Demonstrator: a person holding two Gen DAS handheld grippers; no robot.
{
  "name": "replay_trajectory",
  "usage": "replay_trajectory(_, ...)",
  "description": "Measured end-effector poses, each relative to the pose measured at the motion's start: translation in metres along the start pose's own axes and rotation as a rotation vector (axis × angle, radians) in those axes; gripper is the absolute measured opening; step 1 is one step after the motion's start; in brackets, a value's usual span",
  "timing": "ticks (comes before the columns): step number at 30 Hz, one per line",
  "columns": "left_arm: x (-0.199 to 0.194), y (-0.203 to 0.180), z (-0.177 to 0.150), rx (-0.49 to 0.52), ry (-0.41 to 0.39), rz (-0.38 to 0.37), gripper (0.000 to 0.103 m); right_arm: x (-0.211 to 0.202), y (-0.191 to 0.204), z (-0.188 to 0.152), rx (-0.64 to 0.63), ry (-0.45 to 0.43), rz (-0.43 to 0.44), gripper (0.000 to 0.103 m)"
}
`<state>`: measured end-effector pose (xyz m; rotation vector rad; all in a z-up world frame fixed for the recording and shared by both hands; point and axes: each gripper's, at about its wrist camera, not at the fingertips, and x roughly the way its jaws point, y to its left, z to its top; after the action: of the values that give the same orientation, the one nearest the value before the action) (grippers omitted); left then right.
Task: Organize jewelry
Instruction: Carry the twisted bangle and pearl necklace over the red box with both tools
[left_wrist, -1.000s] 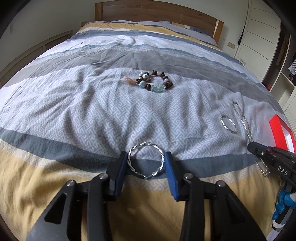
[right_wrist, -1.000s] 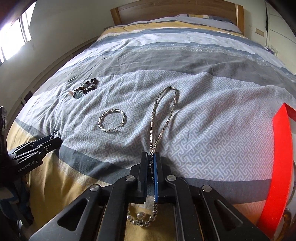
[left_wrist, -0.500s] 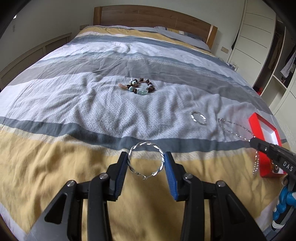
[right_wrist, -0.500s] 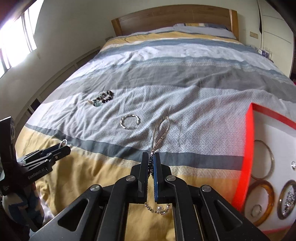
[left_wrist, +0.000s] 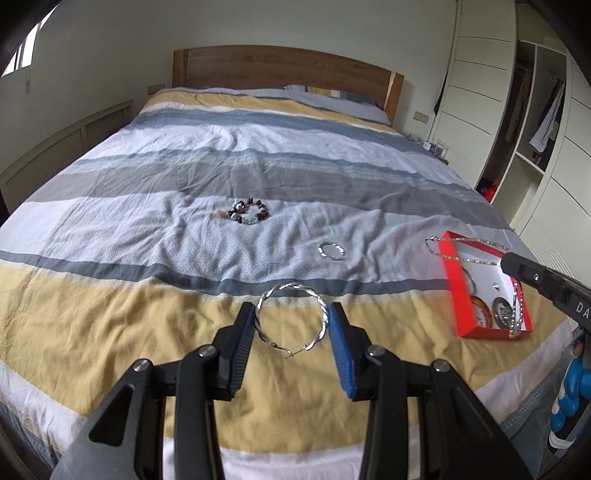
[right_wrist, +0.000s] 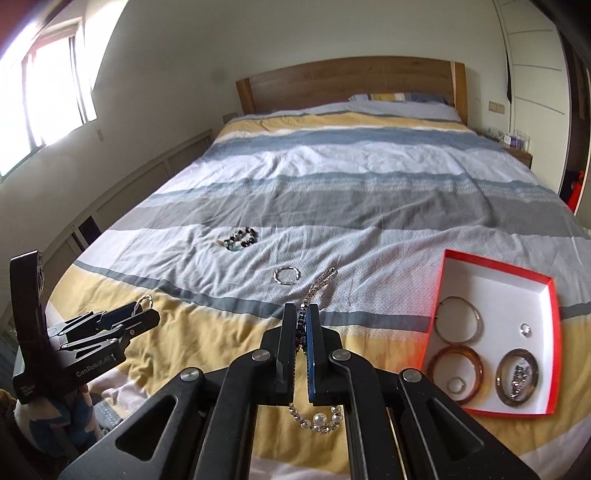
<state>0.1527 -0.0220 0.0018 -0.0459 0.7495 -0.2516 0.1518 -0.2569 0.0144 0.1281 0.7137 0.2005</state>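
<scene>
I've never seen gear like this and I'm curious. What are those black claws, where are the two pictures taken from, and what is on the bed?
They are no robot: a person holds a two-finger claw in each hand, with a wide-angle camera on each that looks along its fingers. One picture comes from the left claw, which grips a twisted silver hoop by its sides. The other comes from the right claw, shut on a silver chain that hangs off the bed. On the bedspread lie a bead bracelet, a small silver ring and a red box that holds bangles and rings.
</scene>
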Motion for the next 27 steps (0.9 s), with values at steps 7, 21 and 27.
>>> replay_trajectory(7, -0.039, -0.024, -0.003, 0.035, -0.048, -0.019, 0.037, -0.048, -0.002, -0.007, 0.004, -0.070, -0.004, 0.005)
replay_trajectory(21, -0.052, -0.105, 0.002, 0.120, -0.057, -0.114, 0.037, -0.115, -0.068, -0.027, 0.116, -0.167, -0.073, 0.005)
replay_trajectory(27, -0.032, -0.153, 0.006, 0.182, -0.026, -0.164, 0.037, -0.120, -0.115, -0.038, 0.180, -0.155, -0.121, 0.005)
